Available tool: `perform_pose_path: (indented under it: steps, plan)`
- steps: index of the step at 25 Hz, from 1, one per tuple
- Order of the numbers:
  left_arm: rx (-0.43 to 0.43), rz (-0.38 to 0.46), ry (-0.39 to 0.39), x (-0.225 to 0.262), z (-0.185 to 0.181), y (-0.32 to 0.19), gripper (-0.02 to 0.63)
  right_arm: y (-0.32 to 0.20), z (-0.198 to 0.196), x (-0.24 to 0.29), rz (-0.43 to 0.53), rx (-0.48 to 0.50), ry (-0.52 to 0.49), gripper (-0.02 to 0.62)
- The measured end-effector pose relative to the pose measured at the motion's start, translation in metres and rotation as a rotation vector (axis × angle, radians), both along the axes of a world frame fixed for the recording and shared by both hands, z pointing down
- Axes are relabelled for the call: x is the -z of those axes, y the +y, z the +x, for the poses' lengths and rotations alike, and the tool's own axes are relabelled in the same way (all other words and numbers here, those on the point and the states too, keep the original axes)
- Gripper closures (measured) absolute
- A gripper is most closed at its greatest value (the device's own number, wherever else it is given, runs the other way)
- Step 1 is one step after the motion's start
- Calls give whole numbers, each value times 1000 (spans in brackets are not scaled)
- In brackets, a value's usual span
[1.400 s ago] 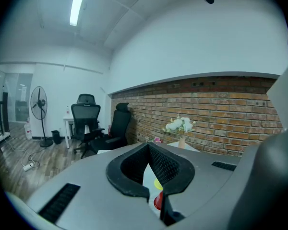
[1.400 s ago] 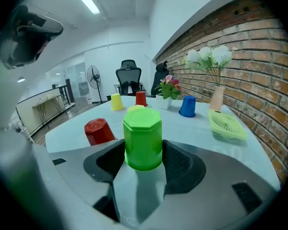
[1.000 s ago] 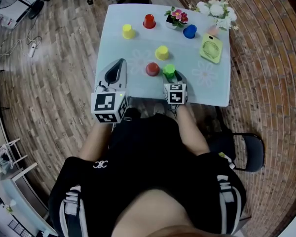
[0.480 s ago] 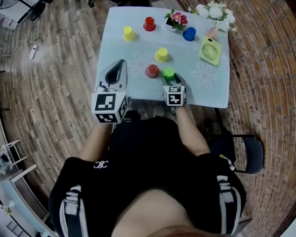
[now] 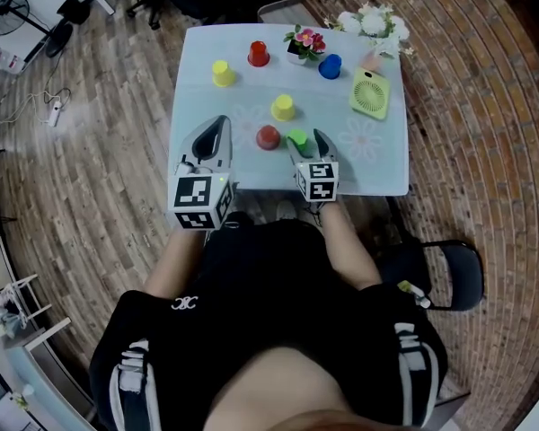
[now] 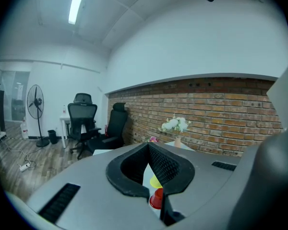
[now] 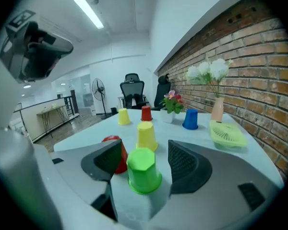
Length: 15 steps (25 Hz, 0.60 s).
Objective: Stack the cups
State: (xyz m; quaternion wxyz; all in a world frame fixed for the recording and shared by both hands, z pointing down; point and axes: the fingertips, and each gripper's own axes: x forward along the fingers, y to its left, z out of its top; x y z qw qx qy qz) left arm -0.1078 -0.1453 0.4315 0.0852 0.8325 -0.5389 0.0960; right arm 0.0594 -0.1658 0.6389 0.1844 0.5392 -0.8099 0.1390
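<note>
Head view: left gripper [image 5: 220, 124] is idling while right gripper [image 5: 305, 140] is straddling the upturned green cup [image 5: 296, 138] near the counter's [image 5: 377, 167] front edge.
Left fingers [image 6: 169, 166] are resting together on nothing. The red cup [image 5: 268, 136] is standing just left of the green cup, which is sitting between the right fingers [image 7: 186, 163]. These have just been opening and are not pressing it. Probably best: centring, closing gently at mid wall, lifting straight before carrying it over a neighbour. No wording is showing, and the marker cubes [image 5: 317, 180] are carrying patterns only.
</note>
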Motion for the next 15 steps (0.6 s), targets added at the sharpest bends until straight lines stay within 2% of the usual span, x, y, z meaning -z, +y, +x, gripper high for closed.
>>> perform_pose_path:
  steps: [9,13,15]
  plan:
    - [-36,37,15,10,14,-8,603,-22,26,164,350,-126,-123,314]
    - [-58,60,25,17,21,-12,603,-22,41,225,467,-183,-150,316]
    - [-67,72,31,21,25,-14,603,-19,51,250,520,-237,-139,364]
